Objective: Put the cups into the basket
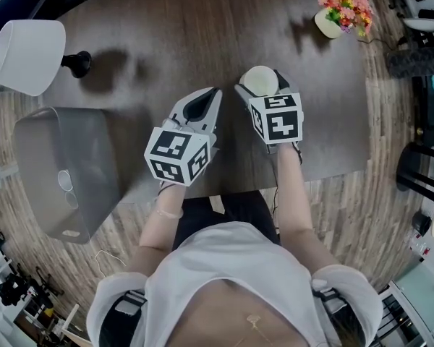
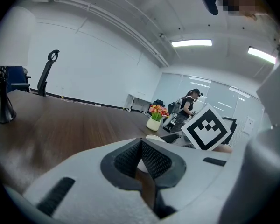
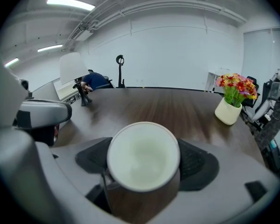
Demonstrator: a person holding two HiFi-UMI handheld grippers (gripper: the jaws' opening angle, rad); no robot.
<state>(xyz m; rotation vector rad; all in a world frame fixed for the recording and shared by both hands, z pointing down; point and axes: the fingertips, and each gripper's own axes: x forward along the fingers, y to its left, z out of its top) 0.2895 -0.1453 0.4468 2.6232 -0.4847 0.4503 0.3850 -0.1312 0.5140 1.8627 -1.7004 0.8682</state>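
A: Status, right gripper (image 1: 260,84)?
B: Clamped on white cup (image 3: 143,155); fingers (image 3: 198,164) against opposite sides of its wall, cup upright, mouth up, over the surface (image 1: 202,35).
A: And left gripper (image 1: 202,105)?
B: Its fingers (image 2: 155,160) pressed together, nothing between.
A: Location of basket (image 1: 94,132)?
B: Far left, well apart from cup.

Matt white cup (image 3: 143,155), dark wood-grain table (image 1: 188,35), frosted grey plastic basket (image 1: 43,143), textured black pads (image 2: 155,161)

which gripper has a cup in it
The right gripper: its jaws clamp a white cup. The left gripper has its jaws shut together on nothing.
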